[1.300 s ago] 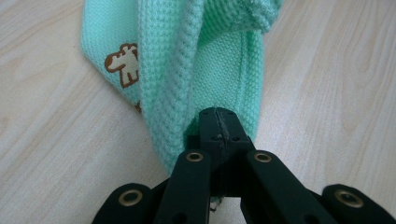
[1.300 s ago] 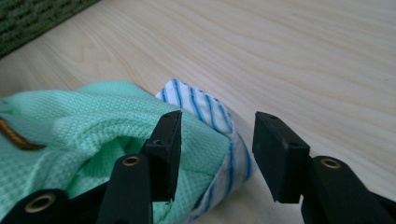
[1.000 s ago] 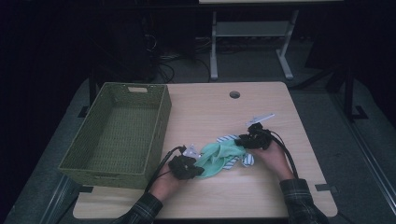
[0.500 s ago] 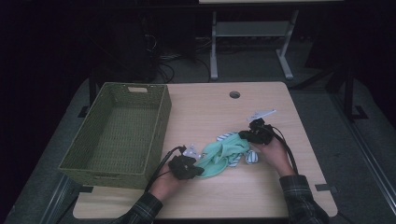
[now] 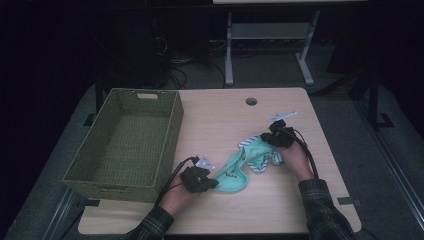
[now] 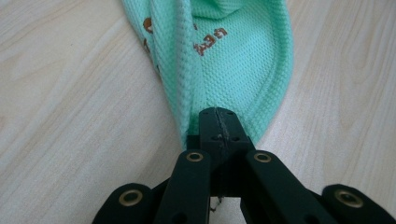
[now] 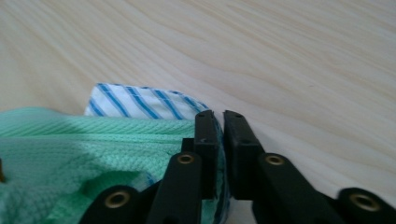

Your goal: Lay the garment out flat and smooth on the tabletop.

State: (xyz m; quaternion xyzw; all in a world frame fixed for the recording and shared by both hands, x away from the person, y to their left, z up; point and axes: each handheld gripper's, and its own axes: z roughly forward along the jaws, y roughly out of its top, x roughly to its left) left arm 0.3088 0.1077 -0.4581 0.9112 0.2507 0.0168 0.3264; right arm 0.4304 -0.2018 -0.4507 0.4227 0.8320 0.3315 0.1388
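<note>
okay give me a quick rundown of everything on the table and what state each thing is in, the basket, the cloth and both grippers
Green woven basket: upright, empty, at the table's left.
Mint green garment: on the table, stretched between the two grippers, striped lining showing.
Left gripper: shut on the garment's edge.
Right gripper: jaws just opening a little, striped edge between them, still pinched.
Wooden table: bare wood around the garment.

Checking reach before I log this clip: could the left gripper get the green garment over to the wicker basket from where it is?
Probably yes. The left gripper, shut on the green garment, sits right beside the wicker basket with bare table between; the right gripper pinches the far end.
</note>
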